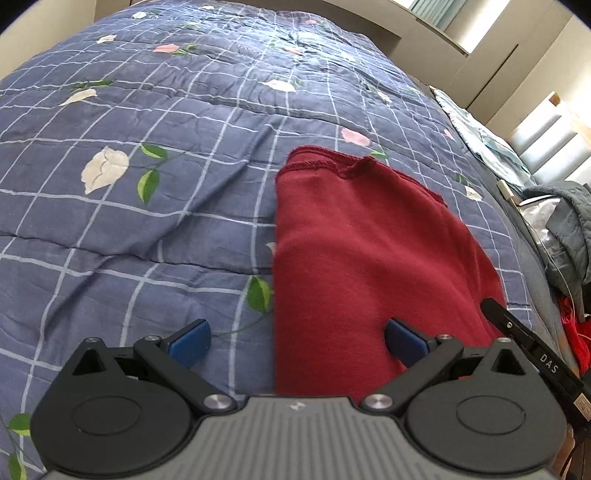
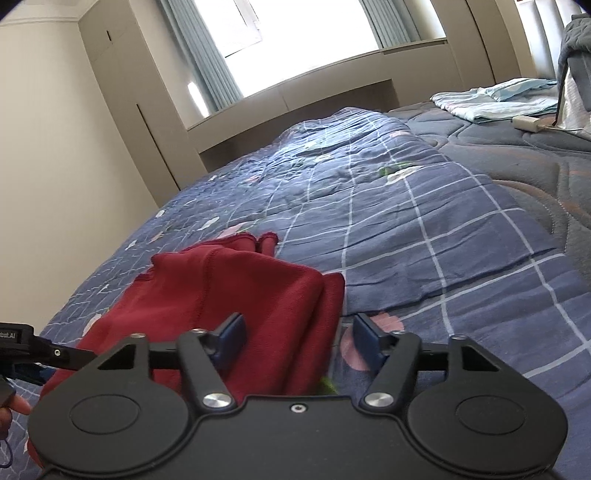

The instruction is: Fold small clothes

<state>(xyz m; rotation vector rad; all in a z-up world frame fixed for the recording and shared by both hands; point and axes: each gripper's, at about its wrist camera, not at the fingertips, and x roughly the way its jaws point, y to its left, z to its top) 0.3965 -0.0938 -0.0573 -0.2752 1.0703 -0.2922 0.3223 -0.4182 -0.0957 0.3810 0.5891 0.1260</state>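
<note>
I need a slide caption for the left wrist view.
Open left tool over a folded red garment on a floral quilt.

Premises are a domestic bedroom. A bed carries a blue checked floral quilt (image 2: 388,221) over a quilted mattress (image 2: 517,147), with folded bedding (image 2: 491,99) at its far end. Built-in wardrobes (image 2: 122,103) and a curtained window (image 2: 295,26) line the walls.

Near end of red cloth (image 1: 369,258) hidden under gripper body; right pile (image 1: 569,236) cut off by edge, contents unclear.
</note>
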